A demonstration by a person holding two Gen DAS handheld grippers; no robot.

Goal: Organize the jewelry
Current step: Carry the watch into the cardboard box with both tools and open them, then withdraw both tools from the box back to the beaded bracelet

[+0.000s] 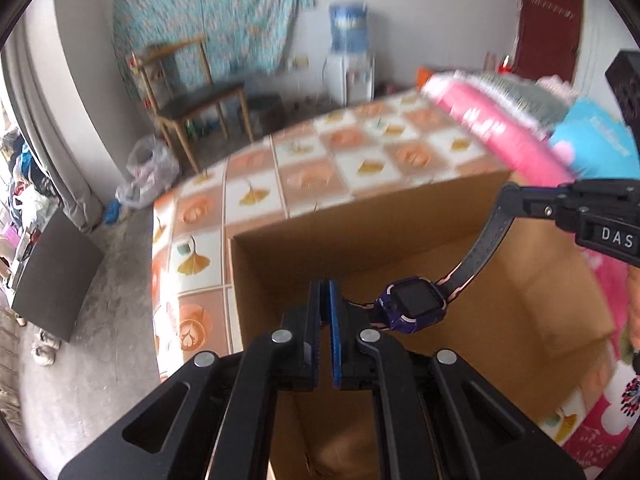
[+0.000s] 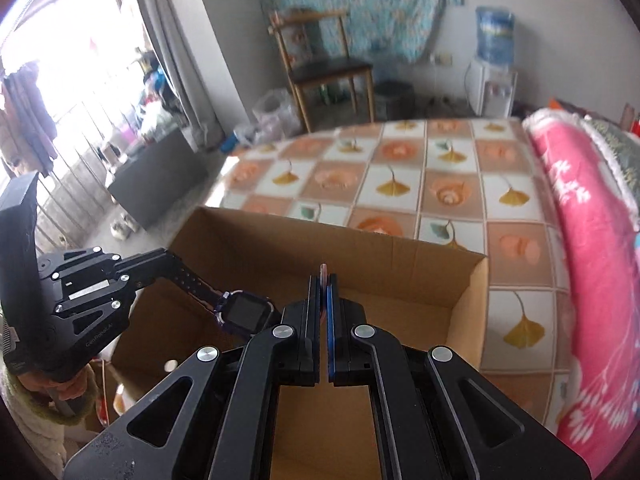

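Left wrist view: the watch (image 1: 414, 304) hangs over the open box (image 1: 552, 288), one strap end pinched in each gripper, left (image 1: 325, 308) and right (image 1: 510, 196). It looks light, with floppy straps and a scratchable face, so the straps are the place to hold.

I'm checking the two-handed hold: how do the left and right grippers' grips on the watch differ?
The left gripper pinches the watch strap close beside the face; the right gripper pinches the far end of the other strap. Both are shut on the watch, above the cardboard box.
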